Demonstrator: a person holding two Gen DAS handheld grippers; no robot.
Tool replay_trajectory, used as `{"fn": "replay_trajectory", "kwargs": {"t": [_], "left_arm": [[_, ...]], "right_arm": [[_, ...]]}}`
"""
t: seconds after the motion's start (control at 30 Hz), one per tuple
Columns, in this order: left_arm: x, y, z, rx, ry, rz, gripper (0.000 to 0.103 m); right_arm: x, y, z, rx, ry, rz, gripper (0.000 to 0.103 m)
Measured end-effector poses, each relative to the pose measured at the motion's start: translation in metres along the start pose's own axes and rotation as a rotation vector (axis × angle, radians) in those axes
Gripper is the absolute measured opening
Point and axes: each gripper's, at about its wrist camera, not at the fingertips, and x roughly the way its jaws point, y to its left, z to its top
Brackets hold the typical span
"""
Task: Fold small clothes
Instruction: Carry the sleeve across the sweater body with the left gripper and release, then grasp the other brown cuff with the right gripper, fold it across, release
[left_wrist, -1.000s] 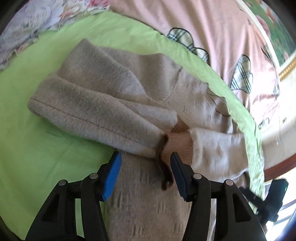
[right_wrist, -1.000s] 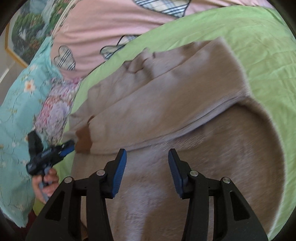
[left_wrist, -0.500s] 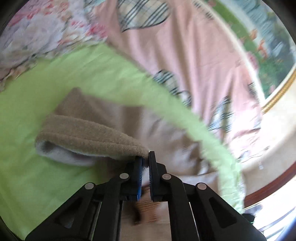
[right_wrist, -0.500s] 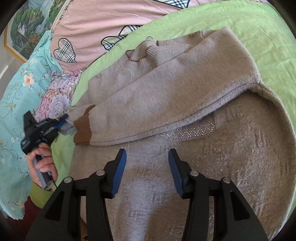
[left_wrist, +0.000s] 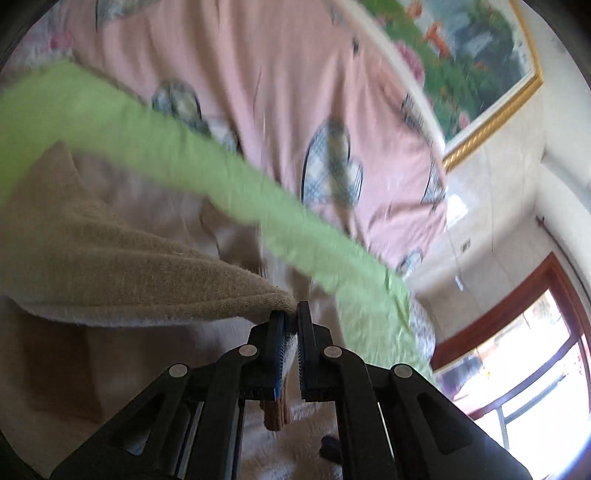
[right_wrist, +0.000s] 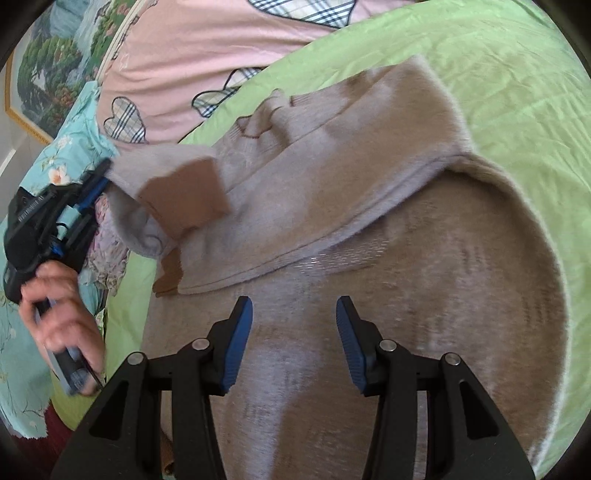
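A beige knitted sweater (right_wrist: 388, 266) lies on the green sheet (right_wrist: 498, 66), one sleeve (right_wrist: 332, 166) folded across its chest. My left gripper (left_wrist: 290, 321) is shut on the end of the other sleeve (left_wrist: 129, 273), which stretches away to the left, its brown cuff (left_wrist: 275, 410) hanging under the jaws. In the right wrist view the left gripper (right_wrist: 105, 173) holds that sleeve lifted at the sweater's left side, brown cuff (right_wrist: 184, 195) showing. My right gripper (right_wrist: 294, 343) hovers open over the sweater's lower body, nothing between its fingers.
A pink quilt with plaid hearts (right_wrist: 207, 44) lies beyond the green sheet, and a teal floral cloth (right_wrist: 22, 350) is at the left. A framed painting (left_wrist: 461, 55) hangs on the wall. A window (left_wrist: 524, 369) is at the lower right. A hand (right_wrist: 62, 314) grips the left tool.
The left gripper shut on the sleeve end, then rose and swung away with it, pulling the sleeve up off the sweater. The right gripper stayed open and shifted slightly.
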Motion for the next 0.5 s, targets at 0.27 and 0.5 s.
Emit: {"fn": "replay_trajectory", "kwargs": {"t": [0.27, 0.5], "left_arm": [[0.041, 0.025, -0.05, 0.012, 0.173, 0.079, 0.01], [-0.024, 0.051, -0.062, 0.101, 0.151, 0.231, 0.029]], "right_arm": [[-0.004, -0.009, 0.004, 0.017, -0.013, -0.01, 0.049], [0.02, 0.023, 0.016, -0.079, -0.003, -0.012, 0.049]]}}
